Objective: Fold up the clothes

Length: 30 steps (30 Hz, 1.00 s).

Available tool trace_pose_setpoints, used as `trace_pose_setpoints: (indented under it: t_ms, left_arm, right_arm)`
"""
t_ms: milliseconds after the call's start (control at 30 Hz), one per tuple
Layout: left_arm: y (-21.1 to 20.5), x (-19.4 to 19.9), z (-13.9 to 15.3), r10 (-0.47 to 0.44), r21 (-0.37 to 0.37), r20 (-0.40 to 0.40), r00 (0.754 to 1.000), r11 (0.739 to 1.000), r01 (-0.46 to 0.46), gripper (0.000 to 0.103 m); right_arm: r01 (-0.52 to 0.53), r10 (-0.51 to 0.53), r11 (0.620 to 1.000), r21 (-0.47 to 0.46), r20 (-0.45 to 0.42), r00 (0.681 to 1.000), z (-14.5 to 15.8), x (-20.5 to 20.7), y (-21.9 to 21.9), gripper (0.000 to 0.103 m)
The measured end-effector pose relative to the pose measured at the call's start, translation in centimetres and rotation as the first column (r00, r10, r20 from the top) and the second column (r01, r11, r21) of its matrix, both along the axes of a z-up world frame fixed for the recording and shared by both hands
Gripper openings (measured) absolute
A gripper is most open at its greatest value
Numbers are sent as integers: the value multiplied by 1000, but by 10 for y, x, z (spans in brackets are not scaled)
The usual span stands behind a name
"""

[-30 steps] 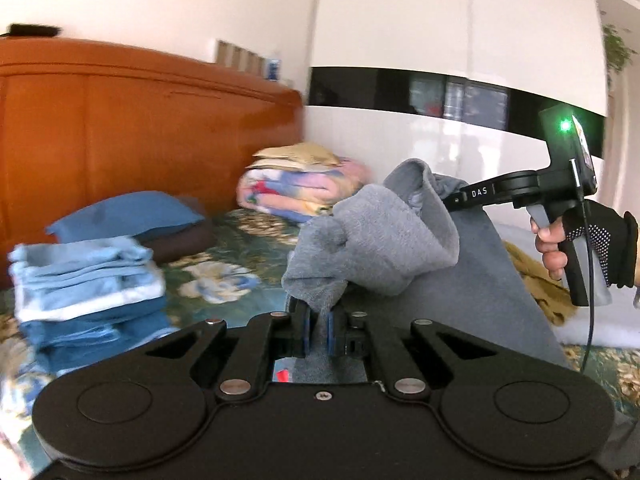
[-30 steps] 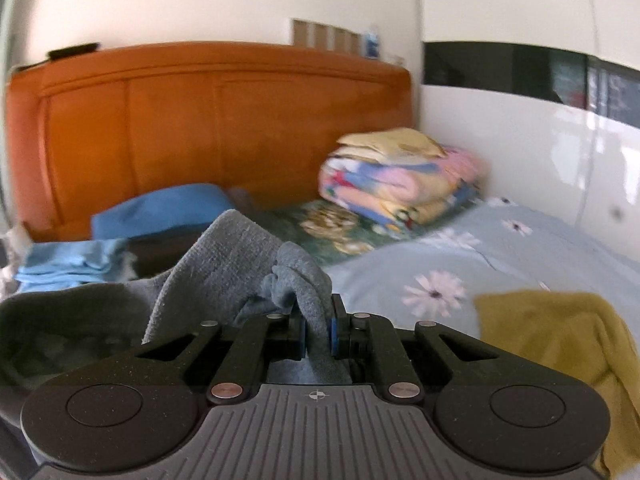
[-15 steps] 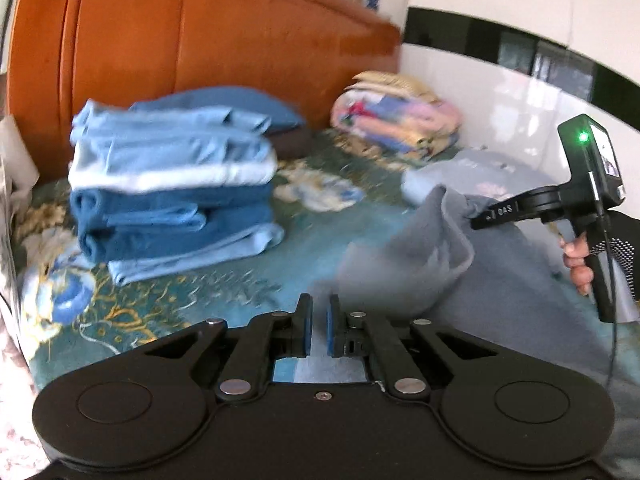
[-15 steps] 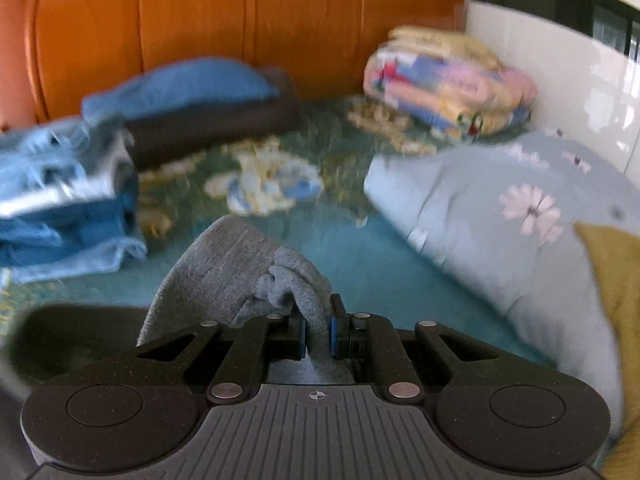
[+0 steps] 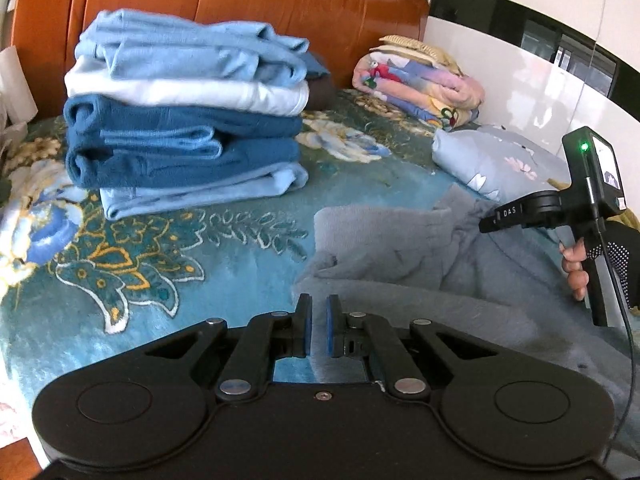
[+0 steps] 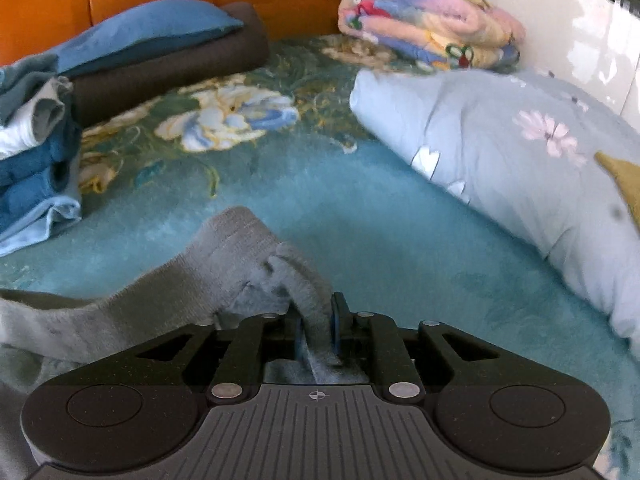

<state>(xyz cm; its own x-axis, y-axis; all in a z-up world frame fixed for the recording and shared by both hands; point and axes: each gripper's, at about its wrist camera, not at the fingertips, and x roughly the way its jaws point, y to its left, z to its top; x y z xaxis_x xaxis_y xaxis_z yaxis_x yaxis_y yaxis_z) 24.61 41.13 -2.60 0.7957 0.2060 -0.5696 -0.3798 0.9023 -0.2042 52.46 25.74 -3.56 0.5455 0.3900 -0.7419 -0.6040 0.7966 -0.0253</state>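
Sweatshirt (image 5: 460, 276), grey, lies mid-bed. My right gripper (image 6: 316, 322) jaws are opening with its cuff between them; left gripper (image 5: 316, 330) clenched, empty. Risk: cuff snags, dragging the fold crooked.

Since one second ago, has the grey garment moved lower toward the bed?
Yes. The grey garment was held up against the wardrobe; now it lies low on the teal bedspread, below the folded stack.
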Motion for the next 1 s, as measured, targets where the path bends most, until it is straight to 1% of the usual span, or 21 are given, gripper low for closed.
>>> trace_pose_setpoints:
  t_ms: [33,100,167,233,300,367,433,467,533,567,633,667,700,733,767,800,833,900,967,1000]
  left_arm:
    - [-2,-1,5,-2,5,5,1000,1000,2,5]
    - [-10,-6,17,-8,9,18,1000,1000,8,5]
    - [-21,-11,30,-18,9,30,999,1000,17,5]
    - [-38,-20,46,-35,13,45,998,999,34,5]
    - [-60,-30,61,-65,25,66,996,998,63,5]
    - [-82,-42,72,-96,29,82,992,995,94,5]
    - [-106,-53,80,-129,28,94,987,992,127,7]
    - [-117,-58,81,-146,20,97,985,989,145,9]
    - [-142,-68,82,-188,4,103,977,982,189,15]
    - [-154,-73,81,-209,-5,105,972,978,211,18]
    - [-178,-80,79,-248,-27,110,963,967,252,21]
    - [-189,-83,76,-270,-39,111,956,961,275,25]
    - [-201,-86,74,-291,-51,112,950,953,298,31]
    - [-211,-88,72,-310,-60,111,944,946,318,34]
    - [-221,-90,69,-331,-68,110,937,938,339,39]
    - [-231,-91,66,-353,-74,106,930,930,361,43]
    - [-240,-91,64,-371,-79,102,923,922,380,44]
    - [-256,-91,59,-401,-96,92,911,907,409,50]
    - [-269,-90,55,-422,-114,80,903,896,429,52]
    - [-275,-90,53,-433,-114,70,899,891,439,53]
  right_arm:
    - [-16,16,1000,10,6,1000,9,-5,-3,22]
    - [-42,42,999,26,24,999,28,-13,-11,26]
    - [-61,59,997,44,47,997,53,-24,-26,36]
    - [-74,69,995,66,75,995,81,-36,-45,38]
    - [-72,60,989,125,95,994,109,-50,-75,38]
    - [-70,48,977,201,112,993,135,-70,-124,39]
    - [-66,33,967,245,136,990,153,-94,-176,43]
    - [-55,17,965,256,148,989,159,-107,-205,44]
    - [-22,-24,965,263,171,985,165,-134,-266,50]
    - [8,-54,967,254,177,983,163,-148,-296,51]
    - [87,-129,972,219,185,974,153,-175,-355,53]
    - [127,-166,971,202,190,968,148,-189,-384,54]
    - [173,-206,969,177,188,960,141,-202,-411,56]
    - [223,-247,964,148,177,953,131,-215,-437,57]
    - [278,-296,952,127,161,941,120,-229,-464,57]
    - [334,-348,936,113,144,926,109,-242,-489,58]
    - [390,-401,914,108,119,908,97,-253,-512,61]
    - [496,-504,861,114,51,863,74,-274,-554,62]
    - [579,-582,802,146,-27,813,55,-290,-584,62]
    - [611,-609,771,180,-74,790,47,-296,-595,63]
